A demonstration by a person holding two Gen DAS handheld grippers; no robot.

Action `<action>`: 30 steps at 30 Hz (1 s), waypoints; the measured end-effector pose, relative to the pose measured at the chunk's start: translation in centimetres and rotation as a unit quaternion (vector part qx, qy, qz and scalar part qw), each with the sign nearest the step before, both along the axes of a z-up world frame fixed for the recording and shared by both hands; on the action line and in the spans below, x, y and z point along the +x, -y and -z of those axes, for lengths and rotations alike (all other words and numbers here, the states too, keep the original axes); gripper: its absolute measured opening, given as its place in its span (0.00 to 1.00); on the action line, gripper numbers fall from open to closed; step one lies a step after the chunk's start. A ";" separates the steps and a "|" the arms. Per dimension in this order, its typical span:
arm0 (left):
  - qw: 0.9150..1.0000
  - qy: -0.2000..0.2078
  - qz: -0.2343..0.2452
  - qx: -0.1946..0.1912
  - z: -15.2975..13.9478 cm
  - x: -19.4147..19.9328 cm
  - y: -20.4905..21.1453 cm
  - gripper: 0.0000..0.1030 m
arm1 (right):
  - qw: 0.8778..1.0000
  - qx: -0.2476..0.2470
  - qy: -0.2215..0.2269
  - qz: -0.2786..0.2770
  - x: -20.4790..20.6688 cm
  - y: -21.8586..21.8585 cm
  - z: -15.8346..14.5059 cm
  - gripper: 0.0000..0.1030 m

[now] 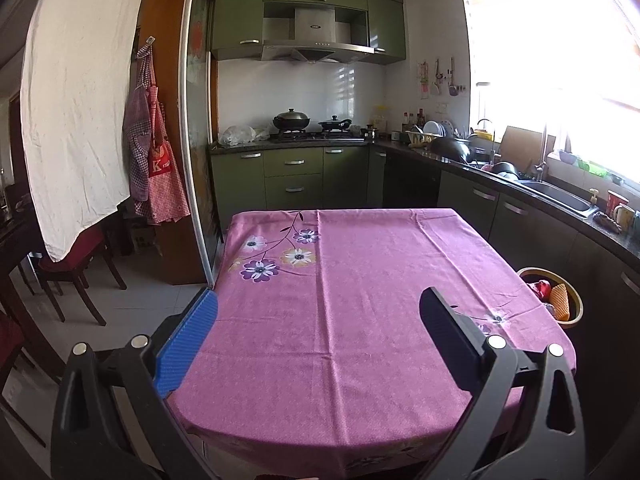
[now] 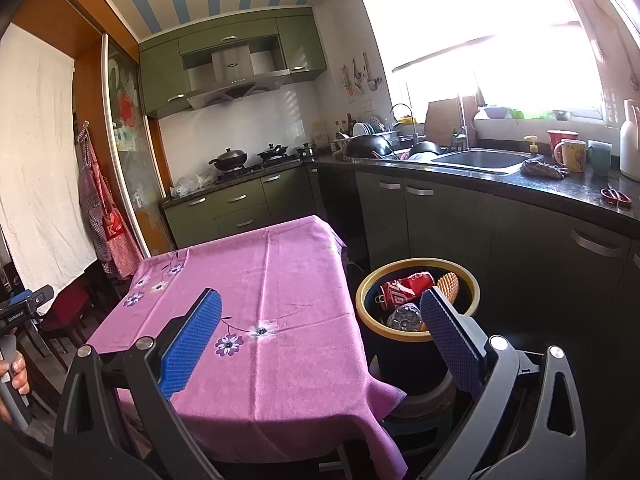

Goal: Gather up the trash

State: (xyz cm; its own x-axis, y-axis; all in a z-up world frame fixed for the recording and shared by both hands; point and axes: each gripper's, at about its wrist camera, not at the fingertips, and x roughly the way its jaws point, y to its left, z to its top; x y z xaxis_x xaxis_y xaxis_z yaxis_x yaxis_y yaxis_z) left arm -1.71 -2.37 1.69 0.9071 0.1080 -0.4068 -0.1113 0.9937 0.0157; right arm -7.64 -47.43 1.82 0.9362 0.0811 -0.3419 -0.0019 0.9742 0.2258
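Note:
A round dark bin with a yellow rim (image 2: pixel 416 330) stands on the floor beside the table's right side. Inside it lie a crushed red cola can (image 2: pixel 404 288), an orange ridged piece (image 2: pixel 449 286) and a crumpled clear plastic item (image 2: pixel 405 316). The same bin (image 1: pixel 570 322) shows at the right edge of the left wrist view. My right gripper (image 2: pixel 320 302) hangs open above the table's near right corner, its right finger in front of the bin. My left gripper (image 1: pixel 320 300) stands open over the table's near end, holding nothing. The table (image 1: pixel 360 300) wears a pink flowered cloth.
A dark kitchen counter with sink (image 2: pixel 480 160), mugs (image 2: pixel 572 154) and scissors (image 2: pixel 614 196) runs along the right. A stove with pots (image 1: pixel 292 122) is at the back. Dark chairs with red seats (image 1: pixel 76 268) stand left. A person's hand (image 2: pixel 14 376) grips the other gripper's handle at far left.

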 end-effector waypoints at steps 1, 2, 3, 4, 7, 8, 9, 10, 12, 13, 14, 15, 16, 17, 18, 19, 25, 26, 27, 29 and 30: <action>1.000 0.000 0.000 0.000 -0.1 0.0 0.1 0.93 | 1.000 -0.003 -0.001 0.000 0.1 -0.1 -0.1 0.95; 1.000 0.000 0.000 -0.001 0.0 0.0 0.1 0.93 | 1.000 -0.006 -0.001 -0.001 0.1 -0.3 -0.1 0.95; 1.000 -0.001 0.001 -0.002 0.0 0.0 0.1 0.93 | 1.000 -0.009 -0.001 -0.002 0.2 -0.5 -0.2 0.95; 1.000 -0.002 0.002 -0.003 0.0 0.0 0.1 0.93 | 1.000 -0.012 -0.002 -0.003 0.2 -0.6 -0.2 0.95; 1.000 -0.005 0.002 -0.002 0.2 0.0 0.0 0.93 | 1.000 -0.022 -0.005 -0.005 0.4 -1.2 -0.4 0.95; 1.000 -0.006 0.002 -0.001 0.2 0.0 0.0 0.93 | 1.000 -0.023 -0.006 -0.007 0.4 -1.3 -0.4 0.95; 1.000 -0.007 0.001 -0.001 0.2 0.0 -0.1 0.93 | 1.000 -0.024 -0.006 -0.008 0.5 -1.4 -0.4 0.95; 1.000 -0.007 0.000 -0.002 0.3 0.0 -0.1 0.93 | 1.000 -0.024 -0.006 -0.008 0.5 -1.4 -0.4 0.95; 1.000 -0.008 -0.001 -0.004 0.3 0.1 -0.3 0.93 | 1.000 -0.025 -0.007 -0.009 0.6 -1.5 -0.4 0.95; 1.000 -0.009 -0.002 -0.004 0.4 0.2 -0.4 0.93 | 1.000 -0.026 -0.007 -0.010 0.7 -1.5 -0.4 0.95; 1.000 -0.010 -0.003 -0.004 0.4 0.2 -0.4 0.93 | 1.000 -0.026 -0.007 -0.010 0.7 -1.6 -0.4 0.95; 1.000 -0.011 -0.003 -0.005 0.4 0.3 -0.4 0.93 | 1.000 -0.026 -0.007 -0.011 0.8 -1.6 -0.3 0.95; 1.000 -0.012 -0.003 -0.005 0.5 0.3 -0.5 0.93 | 1.000 -0.027 -0.007 -0.012 0.8 -1.7 -0.3 0.95; 1.000 -0.013 -0.002 -0.006 0.5 0.3 -0.5 0.93 | 1.000 -0.028 -0.008 -0.013 0.8 -1.7 -0.3 0.95; 1.000 -0.014 -0.002 -0.005 0.6 0.4 -0.5 0.93 | 0.999 -0.028 -0.008 -0.014 0.9 -1.8 -0.3 0.95; 1.000 -0.014 -0.002 -0.005 0.7 0.3 -0.5 0.93 | 0.999 -0.029 -0.009 -0.015 1.0 -1.8 -0.3 0.95; 1.000 -0.014 -0.002 -0.005 0.7 0.4 -0.6 0.93 | 0.999 -0.030 -0.008 -0.017 1.0 -1.9 -0.3 0.95; 1.000 -0.014 -0.002 -0.005 0.8 0.4 -0.5 0.93 | 0.999 -0.030 -0.008 -0.017 1.0 -1.9 -0.3 0.95; 1.000 -0.014 -0.001 -0.006 0.7 0.4 -0.6 0.93 | 0.999 -0.029 -0.008 -0.017 1.1 -1.9 -0.3 0.95; 1.000 -0.015 -0.001 -0.005 0.7 0.4 -0.5 0.93 | 0.999 -0.029 -0.008 -0.018 1.1 -1.9 -0.3 0.95; 1.000 -0.015 0.000 -0.006 0.7 0.4 -0.5 0.93 | 0.999 -0.030 -0.008 -0.019 1.1 -1.9 -0.3 0.95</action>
State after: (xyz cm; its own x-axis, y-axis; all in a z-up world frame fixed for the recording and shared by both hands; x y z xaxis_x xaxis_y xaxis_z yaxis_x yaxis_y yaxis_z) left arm -1.34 -1.85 0.94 0.8941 0.1028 -0.4359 -0.1108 0.9938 0.0073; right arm -6.58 -45.53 2.12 0.9272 0.0954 -0.3623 -0.0358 0.9852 0.1679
